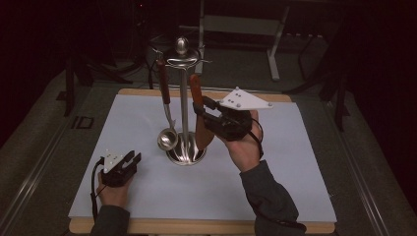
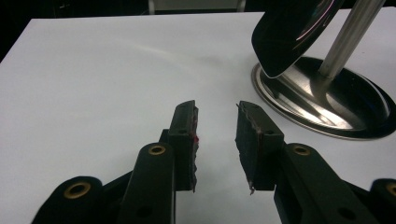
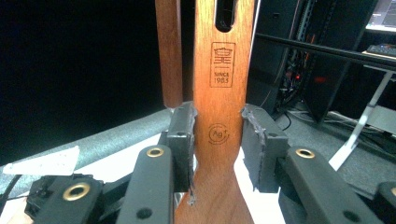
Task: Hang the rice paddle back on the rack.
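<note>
A steel utensil stand (image 1: 184, 98) rises from a round base (image 1: 186, 155) in the middle of the white board. A ladle (image 1: 167, 139) with a wooden handle hangs from its left hook. My right gripper (image 1: 201, 105) is shut on the handle of a wooden spatula (image 1: 196, 93), held upright beside the pole with its blade low near the base. In the right gripper view both jaws press the spatula (image 3: 222, 60) at its neck, and the right gripper (image 3: 218, 119) stands level. My left gripper (image 1: 134, 158) rests open on the board, left of the base, holding nothing.
In the left gripper view the open left gripper (image 2: 217, 112) faces the ladle bowl (image 2: 289, 32) and the stand base (image 2: 327, 102). The white board (image 1: 147, 196) lies on a wooden table. Dark metal frames (image 1: 275, 44) and cables stand behind it.
</note>
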Tool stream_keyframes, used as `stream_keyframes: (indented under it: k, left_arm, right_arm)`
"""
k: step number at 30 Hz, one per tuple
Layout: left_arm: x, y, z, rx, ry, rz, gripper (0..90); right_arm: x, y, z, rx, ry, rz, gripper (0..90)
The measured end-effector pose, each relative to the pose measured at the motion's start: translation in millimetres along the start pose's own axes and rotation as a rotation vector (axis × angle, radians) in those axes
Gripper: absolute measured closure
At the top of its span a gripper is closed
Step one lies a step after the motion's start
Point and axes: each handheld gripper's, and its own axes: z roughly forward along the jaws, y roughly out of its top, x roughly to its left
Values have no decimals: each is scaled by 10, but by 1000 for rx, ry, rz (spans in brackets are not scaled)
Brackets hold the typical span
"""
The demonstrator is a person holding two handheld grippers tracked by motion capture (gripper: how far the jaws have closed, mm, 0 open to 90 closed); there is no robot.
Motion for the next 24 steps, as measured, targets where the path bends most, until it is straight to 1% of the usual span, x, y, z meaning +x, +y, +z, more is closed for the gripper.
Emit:
stream_keyframes:
  k: [8, 12, 24]
  left_arm:
    - [-1, 0, 0, 0, 0, 1, 686]
    - [-1, 0, 0, 0, 0, 1, 686]
    - [-1, 0, 0, 0, 0, 2, 686]
  right_arm:
    - [10, 30, -19, -12, 0, 0, 664]
    - [1, 52, -38, -23, -3, 10, 664]
    - [32, 121, -61, -46, -3, 2, 664]
